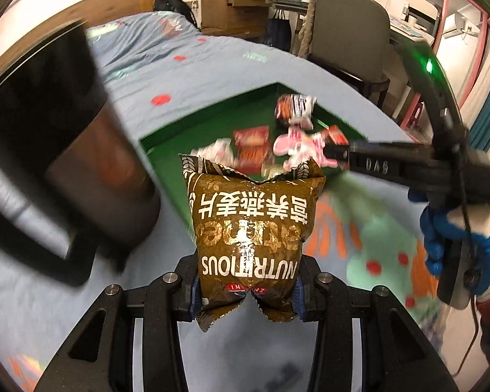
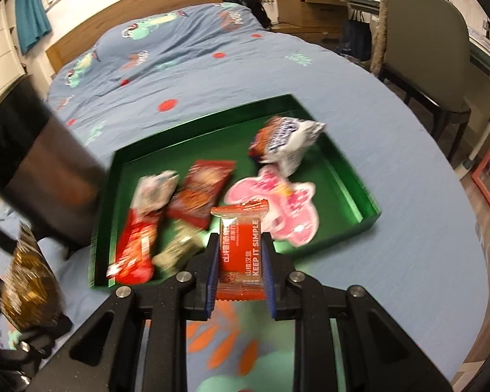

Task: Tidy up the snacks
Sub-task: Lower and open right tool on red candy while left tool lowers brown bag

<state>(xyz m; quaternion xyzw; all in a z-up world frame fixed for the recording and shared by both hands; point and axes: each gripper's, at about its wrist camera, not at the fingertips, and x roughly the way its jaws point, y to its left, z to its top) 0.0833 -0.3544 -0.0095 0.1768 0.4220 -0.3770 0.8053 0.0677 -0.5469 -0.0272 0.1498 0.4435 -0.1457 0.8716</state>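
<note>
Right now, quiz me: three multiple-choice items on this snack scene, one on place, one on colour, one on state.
1. Where does the green tray sit?
A. on the bed
B. on the chair
C. on the floor

2. What colour is the packet in the right gripper?
A. blue
B. orange-red
C. white

3. What is the left gripper doing?
A. hanging open, with nothing in it
B. shut on nothing
C. gripping a brown oatmeal bag

Answers: 1 A, the tray rests on the blue bedspread; 2 B, the wrapper is orange-red; 3 C, its pads pinch the bag's lower end.
</note>
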